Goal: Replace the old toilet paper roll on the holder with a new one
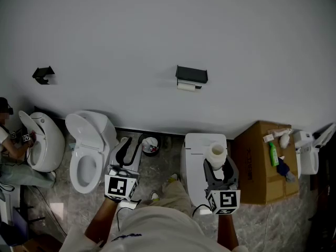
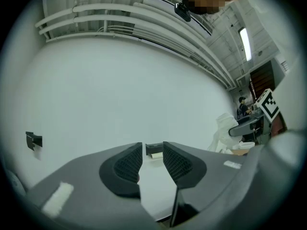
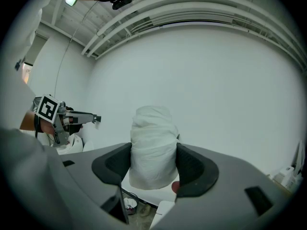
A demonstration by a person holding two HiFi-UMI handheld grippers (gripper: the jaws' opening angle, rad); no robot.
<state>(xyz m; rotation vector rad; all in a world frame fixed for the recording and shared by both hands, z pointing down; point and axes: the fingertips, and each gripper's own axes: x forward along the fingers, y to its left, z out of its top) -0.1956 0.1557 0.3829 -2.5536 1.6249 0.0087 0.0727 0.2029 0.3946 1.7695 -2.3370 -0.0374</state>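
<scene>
- The new toilet paper roll stands upright between the jaws of the right gripper. Its long axis runs vertically, across the line the jaws point along.
- Both right pads press on the roll's sides. The paper bulges above them and its top rises clear of the jaw tips.
- In the head view the roll turns one round end up toward the camera, sitting at the front of the right gripper.
- The old roll hangs under the black holder on the wall, its long axis level and along the wall. It is far ahead of both pairs of jaws.
- The left gripper is released: its jaws stand a little apart with nothing between them.
- Through that narrow gap the holder and the old roll show well beyond the tips.
- Both grippers point at the wall, roughly level, side by side and apart, with the left gripper on its own side.
- A bare forearm leads up to the left gripper from the bottom of the head view.
</scene>
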